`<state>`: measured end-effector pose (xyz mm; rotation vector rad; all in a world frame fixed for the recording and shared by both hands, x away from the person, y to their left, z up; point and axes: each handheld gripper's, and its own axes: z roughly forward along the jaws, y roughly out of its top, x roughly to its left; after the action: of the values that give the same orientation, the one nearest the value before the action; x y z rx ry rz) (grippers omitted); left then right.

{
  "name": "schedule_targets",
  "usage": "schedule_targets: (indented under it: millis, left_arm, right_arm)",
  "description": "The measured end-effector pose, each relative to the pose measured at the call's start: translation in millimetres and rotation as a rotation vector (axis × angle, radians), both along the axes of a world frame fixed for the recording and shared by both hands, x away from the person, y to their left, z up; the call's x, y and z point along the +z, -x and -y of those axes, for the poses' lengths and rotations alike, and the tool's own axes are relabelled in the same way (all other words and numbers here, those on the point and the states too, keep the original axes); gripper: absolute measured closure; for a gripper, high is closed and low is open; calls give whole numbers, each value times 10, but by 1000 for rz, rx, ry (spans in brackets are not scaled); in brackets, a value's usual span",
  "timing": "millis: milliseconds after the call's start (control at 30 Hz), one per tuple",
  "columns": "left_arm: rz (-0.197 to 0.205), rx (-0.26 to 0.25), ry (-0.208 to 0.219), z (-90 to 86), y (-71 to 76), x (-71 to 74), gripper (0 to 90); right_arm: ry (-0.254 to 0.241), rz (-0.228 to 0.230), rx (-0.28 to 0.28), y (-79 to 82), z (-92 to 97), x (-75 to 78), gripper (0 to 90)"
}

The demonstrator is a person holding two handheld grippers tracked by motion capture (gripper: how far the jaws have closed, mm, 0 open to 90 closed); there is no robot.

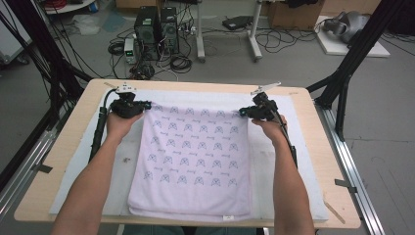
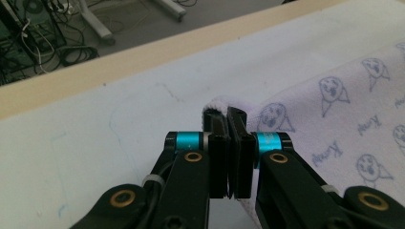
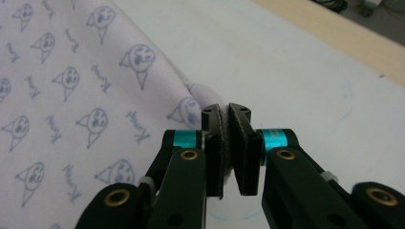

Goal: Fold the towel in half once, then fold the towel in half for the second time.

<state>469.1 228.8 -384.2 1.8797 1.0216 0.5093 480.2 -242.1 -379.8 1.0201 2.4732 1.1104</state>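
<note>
Grey concrete floor [image 1: 293, 63], strewn with black cables [image 1: 284, 39]. Two dark computer towers [image 1: 156, 32] stand beyond the wooden table [image 1: 73, 127]. White stand legs [image 1: 253, 34] behind. Black frame struts [image 1: 362, 44] flank both sides.

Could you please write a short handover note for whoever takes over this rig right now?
Left gripper: shut on the far left corner of the pale lilac printed towel.
Right gripper: shut on the towel's far right corner.
The towel lies spread flat on the white mat covering the wooden table, its near edge at the person's side.
Done: both far corners pinched.
Left: probably bringing the far edge toward the near edge to fold it, then releasing.
</note>
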Motion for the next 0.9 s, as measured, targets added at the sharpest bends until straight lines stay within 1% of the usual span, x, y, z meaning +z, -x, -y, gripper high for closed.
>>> schedule_targets:
  millis: [33,67,133,200,233,267,367,500,633,767,800,833,900]
  left_arm:
    - [7,-4,-6,1,-11,44,877]
    - [26,-2,-2,3,-19,90,877]
    - [30,-3,6,-5,-32,148,877]
    - [43,-8,-5,-2,-41,200,877]
    - [46,-6,7,2,-44,217,877]
    - [48,-10,8,-1,-46,229,877]
    - [49,-13,18,-8,-47,231,877]
    - [38,-22,12,-24,-47,221,876]
    - [50,-40,22,-41,-24,249,876]
    - [62,-66,43,-75,41,276,876]
    - [68,-71,56,-85,64,279,876]
    - [77,-80,62,-96,95,283,876]
    - [90,-98,69,-131,169,287,876]
  right_arm:
    - [-1,9,0,-8,11,45,847]
    - [-6,21,-1,-9,20,88,847]
    - [-18,34,-8,-9,40,158,847]
    - [-25,45,-8,-16,54,208,847]
    - [-28,46,-12,-15,54,219,847]
    - [-29,49,-12,-21,55,228,847]
    - [-29,41,-18,-36,58,230,846]
    - [-38,45,-9,-37,58,233,846]
    - [-51,38,-5,-24,84,246,845]
    - [-61,46,17,32,113,284,846]
    - [-69,54,24,57,122,295,846]
    - [-75,60,30,84,131,306,845]
    - [-103,66,39,143,163,322,845]
